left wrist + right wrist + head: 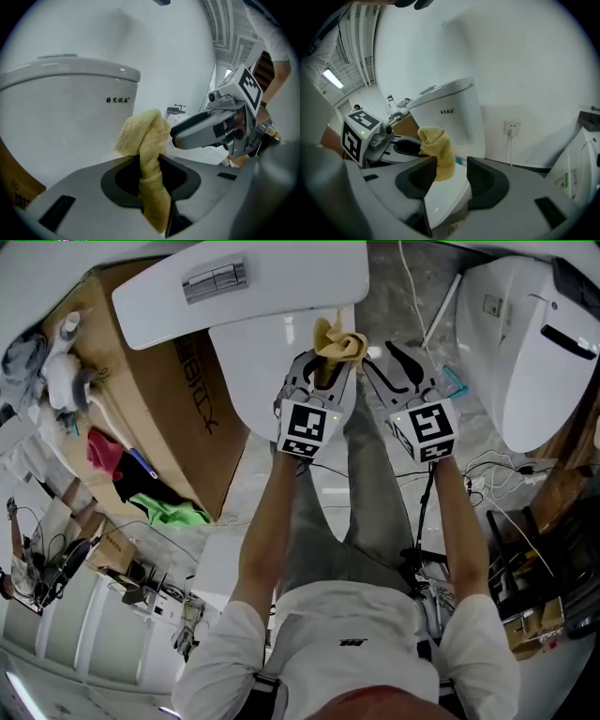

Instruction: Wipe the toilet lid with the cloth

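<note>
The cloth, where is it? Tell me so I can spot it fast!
Find the white toilet at the top middle of the head view. Over its lid, the left tongs pinch the cloth. It is the only soft, crumpled yellow thing among hard white and grey parts.

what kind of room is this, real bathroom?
Likely a lab or workshop mock-up, not a working bathroom. The toilet stands beside a large cardboard box, a second toilet sits on the floor to its right, and cables trail across the floor.
</note>
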### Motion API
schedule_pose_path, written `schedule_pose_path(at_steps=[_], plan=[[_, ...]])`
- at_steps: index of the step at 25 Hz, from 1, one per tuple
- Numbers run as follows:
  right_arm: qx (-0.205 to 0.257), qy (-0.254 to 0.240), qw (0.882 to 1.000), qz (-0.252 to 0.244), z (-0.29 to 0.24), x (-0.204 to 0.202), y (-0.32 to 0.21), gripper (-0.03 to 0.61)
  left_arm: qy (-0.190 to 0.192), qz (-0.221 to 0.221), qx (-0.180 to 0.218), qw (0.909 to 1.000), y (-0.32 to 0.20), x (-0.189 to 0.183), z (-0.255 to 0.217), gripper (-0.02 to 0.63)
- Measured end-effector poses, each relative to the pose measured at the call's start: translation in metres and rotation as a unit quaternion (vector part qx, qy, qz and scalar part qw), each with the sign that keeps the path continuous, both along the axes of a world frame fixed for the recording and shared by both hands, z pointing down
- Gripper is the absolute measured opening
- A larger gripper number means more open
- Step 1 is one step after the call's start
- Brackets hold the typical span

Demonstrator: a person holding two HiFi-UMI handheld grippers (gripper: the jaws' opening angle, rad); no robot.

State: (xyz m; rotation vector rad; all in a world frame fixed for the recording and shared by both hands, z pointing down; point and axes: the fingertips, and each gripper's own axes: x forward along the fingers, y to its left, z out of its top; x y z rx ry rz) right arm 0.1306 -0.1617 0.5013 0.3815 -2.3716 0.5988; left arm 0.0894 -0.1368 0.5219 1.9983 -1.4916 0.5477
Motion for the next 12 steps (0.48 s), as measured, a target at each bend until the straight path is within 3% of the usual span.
schedule_pose_path(at_steps=[12], plan=[[-0.031,0.010,0.999,0.040,0.071,0.014,-0.008,0.216,0.017,0.007,-0.021,0.9996,-0.020,0.016,0.076,0.109]])
